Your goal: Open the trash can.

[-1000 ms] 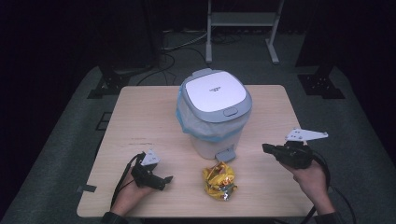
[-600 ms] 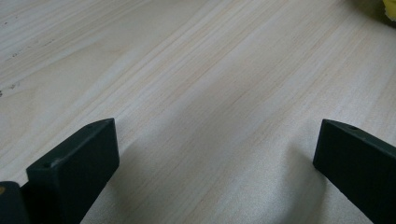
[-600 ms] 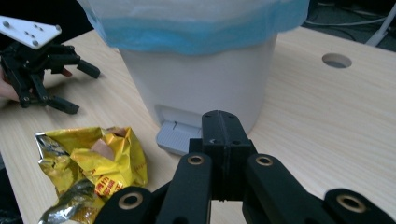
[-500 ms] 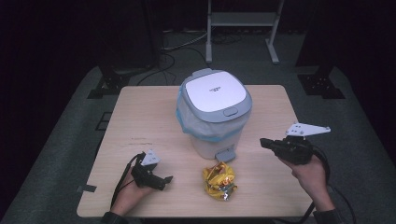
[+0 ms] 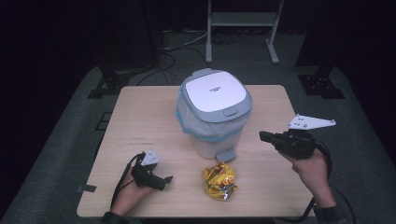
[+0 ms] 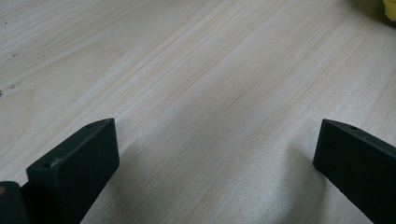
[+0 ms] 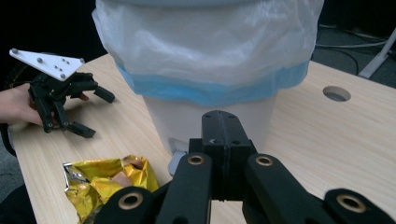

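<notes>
Right gripper [image 5: 262,136] is clenched on nothing, held above the wooden table [image 5: 140,116] and aimed at the white pedal bin with a blue-edged liner [image 5: 212,114]. Left gripper [image 5: 166,179] rests released beside the crumpled yellow foil wrapper [image 5: 218,180], which lies just before the bin's pedal. Best press that pedal squarely, then lift the wrapper by its bulk.

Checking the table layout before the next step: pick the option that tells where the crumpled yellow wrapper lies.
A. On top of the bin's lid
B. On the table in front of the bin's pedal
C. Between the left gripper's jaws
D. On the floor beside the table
B: in the high view the wrapper lies on the table just in front of the bin and its pedal, apart from both grippers.
</notes>
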`<state>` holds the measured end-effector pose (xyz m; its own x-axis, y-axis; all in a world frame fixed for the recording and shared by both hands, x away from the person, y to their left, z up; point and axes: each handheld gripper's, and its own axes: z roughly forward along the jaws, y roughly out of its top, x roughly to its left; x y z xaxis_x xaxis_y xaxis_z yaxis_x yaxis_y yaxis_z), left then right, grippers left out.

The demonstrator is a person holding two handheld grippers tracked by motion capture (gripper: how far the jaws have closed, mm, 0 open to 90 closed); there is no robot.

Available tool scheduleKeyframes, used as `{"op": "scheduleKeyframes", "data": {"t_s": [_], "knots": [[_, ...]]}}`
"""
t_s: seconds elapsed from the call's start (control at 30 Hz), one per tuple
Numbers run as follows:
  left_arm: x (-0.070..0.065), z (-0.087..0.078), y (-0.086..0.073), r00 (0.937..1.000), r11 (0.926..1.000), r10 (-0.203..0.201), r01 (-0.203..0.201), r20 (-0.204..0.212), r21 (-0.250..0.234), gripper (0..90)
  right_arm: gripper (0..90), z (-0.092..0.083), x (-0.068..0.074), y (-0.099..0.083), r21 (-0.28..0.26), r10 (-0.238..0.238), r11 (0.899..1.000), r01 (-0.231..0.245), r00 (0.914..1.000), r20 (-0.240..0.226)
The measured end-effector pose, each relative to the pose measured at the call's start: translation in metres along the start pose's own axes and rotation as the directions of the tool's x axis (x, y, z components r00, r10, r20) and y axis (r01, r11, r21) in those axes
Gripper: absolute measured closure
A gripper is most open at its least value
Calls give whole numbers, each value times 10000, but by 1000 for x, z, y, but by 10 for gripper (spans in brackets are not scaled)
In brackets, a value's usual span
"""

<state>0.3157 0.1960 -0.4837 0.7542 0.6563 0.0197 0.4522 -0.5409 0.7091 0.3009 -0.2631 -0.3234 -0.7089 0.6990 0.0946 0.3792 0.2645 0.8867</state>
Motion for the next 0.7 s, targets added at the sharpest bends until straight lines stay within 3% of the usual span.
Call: {"op": "scheduleKeyframes", "data": {"t_s": [0.7], "knots": [[0, 0, 0, 10000, 10000, -4, 4, 1, -18, 0, 900, 6, 10, 32, -458, -304, 9985, 284, 9985, -445]]}}
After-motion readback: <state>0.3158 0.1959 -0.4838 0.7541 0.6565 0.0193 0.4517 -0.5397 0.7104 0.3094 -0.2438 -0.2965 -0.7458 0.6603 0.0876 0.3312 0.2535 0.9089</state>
